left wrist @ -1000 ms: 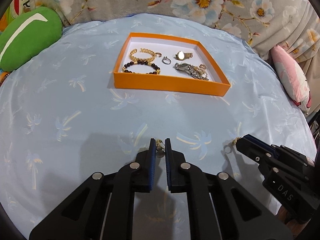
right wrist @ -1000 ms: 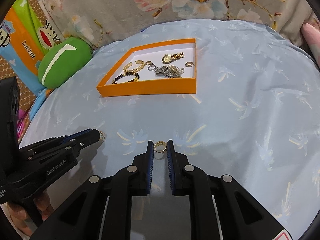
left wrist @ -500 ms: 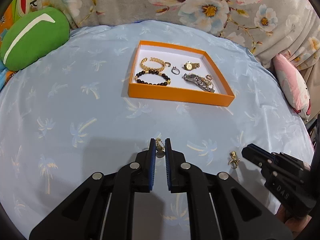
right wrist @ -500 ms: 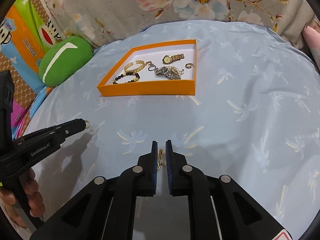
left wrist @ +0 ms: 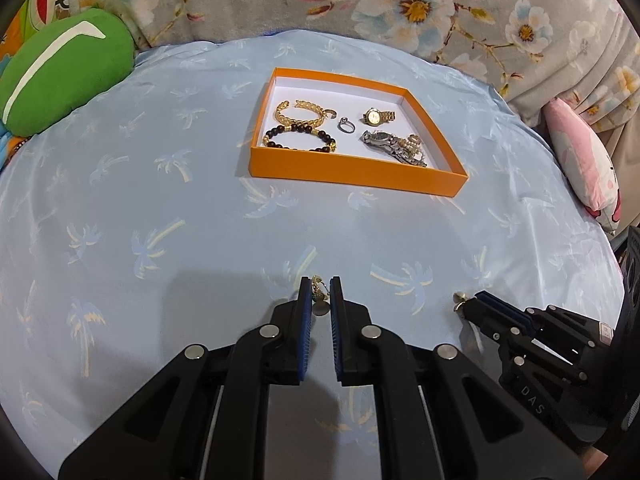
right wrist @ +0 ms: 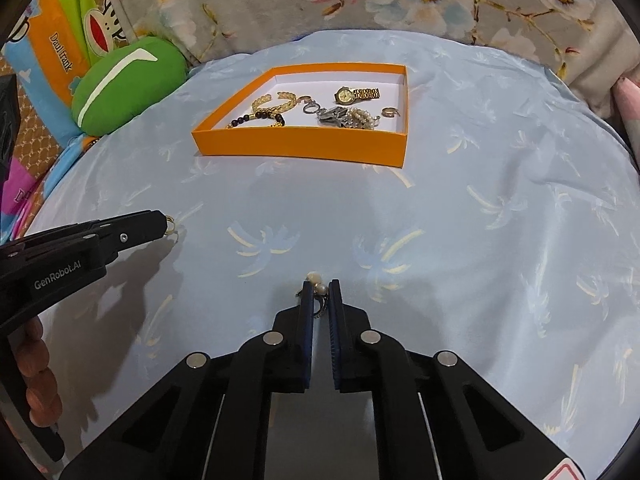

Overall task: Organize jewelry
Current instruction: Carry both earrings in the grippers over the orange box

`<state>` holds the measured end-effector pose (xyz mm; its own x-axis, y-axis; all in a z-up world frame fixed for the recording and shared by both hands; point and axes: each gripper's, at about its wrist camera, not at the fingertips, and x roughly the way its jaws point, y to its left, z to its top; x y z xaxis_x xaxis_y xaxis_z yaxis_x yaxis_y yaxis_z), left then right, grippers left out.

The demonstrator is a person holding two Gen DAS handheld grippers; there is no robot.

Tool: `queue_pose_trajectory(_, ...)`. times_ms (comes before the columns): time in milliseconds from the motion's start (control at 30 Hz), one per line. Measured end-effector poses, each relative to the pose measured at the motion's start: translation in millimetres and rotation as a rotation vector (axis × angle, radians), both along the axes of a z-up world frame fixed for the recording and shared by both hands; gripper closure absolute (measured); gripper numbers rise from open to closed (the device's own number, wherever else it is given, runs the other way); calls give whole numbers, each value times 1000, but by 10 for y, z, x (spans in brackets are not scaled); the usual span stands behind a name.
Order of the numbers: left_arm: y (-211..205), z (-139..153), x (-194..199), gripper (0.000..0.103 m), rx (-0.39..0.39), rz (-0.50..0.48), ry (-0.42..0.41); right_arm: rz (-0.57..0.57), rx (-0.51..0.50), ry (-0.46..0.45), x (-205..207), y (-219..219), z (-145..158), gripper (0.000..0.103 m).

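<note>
Both grippers now sit higher above the pale blue palm-print cloth than a second ago, each lifting a small piece off it. At lower centre of the left wrist view, the left black two-finger gripper is clamped on a small gold earring with a round disc. At lower centre of the right wrist view, the right black two-finger gripper pinches a small pearl-and-gold earring. Toward the top centre lies the shallow orange cardboard tray, holding a gold chain bracelet, a dark beaded bracelet, a silver ring, a gold wristwatch and a silver wristwatch.
</note>
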<state>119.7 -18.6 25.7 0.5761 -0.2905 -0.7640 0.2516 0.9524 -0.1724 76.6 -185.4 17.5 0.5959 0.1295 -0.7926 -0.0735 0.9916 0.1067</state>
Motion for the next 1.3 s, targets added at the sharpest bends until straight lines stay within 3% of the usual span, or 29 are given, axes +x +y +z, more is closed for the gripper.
queue_pose_trajectory(433, -9, 25, 9, 95, -2, -4, -8, -24, 54, -50, 17, -89, 200, 98)
queue_pose_trajectory(700, -15, 199, 182, 95, -2, 3, -51, -33, 76, -102, 187, -152, 405, 98)
queue_pose_trajectory(1067, -162, 557, 849, 95, -10, 10, -143, -34, 75, -202, 984, -252, 693, 98)
queue_pose_trajectory(1300, -344, 543, 1393, 95, -8, 10, -163, -52, 75, -216, 1555, -332, 654, 98)
